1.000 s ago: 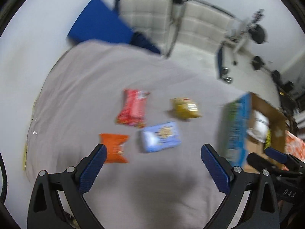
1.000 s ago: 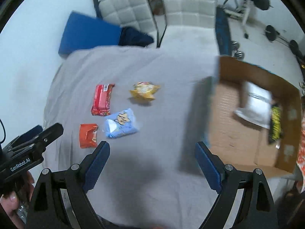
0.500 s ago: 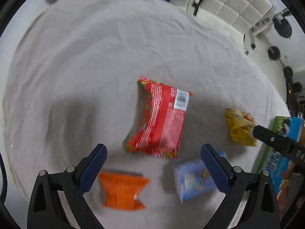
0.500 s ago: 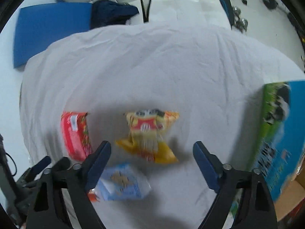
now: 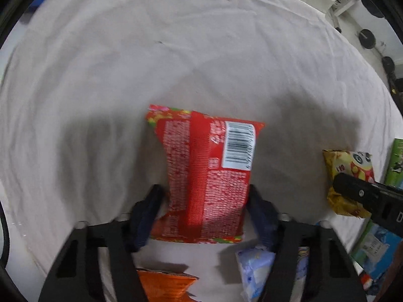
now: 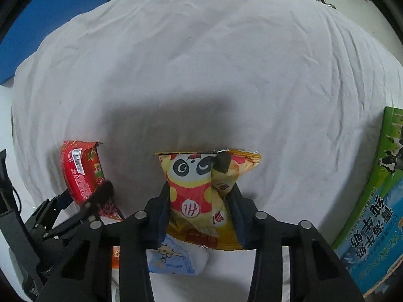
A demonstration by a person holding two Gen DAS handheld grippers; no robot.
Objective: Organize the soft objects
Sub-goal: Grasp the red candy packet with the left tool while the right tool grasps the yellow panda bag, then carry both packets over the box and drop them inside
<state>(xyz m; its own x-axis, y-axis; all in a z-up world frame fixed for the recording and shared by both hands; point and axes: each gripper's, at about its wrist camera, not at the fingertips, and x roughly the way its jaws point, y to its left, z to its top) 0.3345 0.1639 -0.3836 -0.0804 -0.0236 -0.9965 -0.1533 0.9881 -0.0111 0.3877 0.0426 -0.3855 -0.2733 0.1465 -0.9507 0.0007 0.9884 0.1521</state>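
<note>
Nearby, orange packet [image 5: 163,285] and blue packet [image 5: 254,269] crowd red packet [image 5: 209,176].

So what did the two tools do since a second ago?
Both came down onto the sheet. The left tool is closing on the red packet, the right tool on the yellow packet. The orange packet and blue packet stayed put.

The red packet [image 5: 206,176] bore a white barcode label; the yellow packet [image 6: 201,196] showed a panda in red. An orange packet [image 5: 163,285] and pale blue packet [image 6: 176,259] lay near, on a whitish sheet [image 6: 201,63].
</note>
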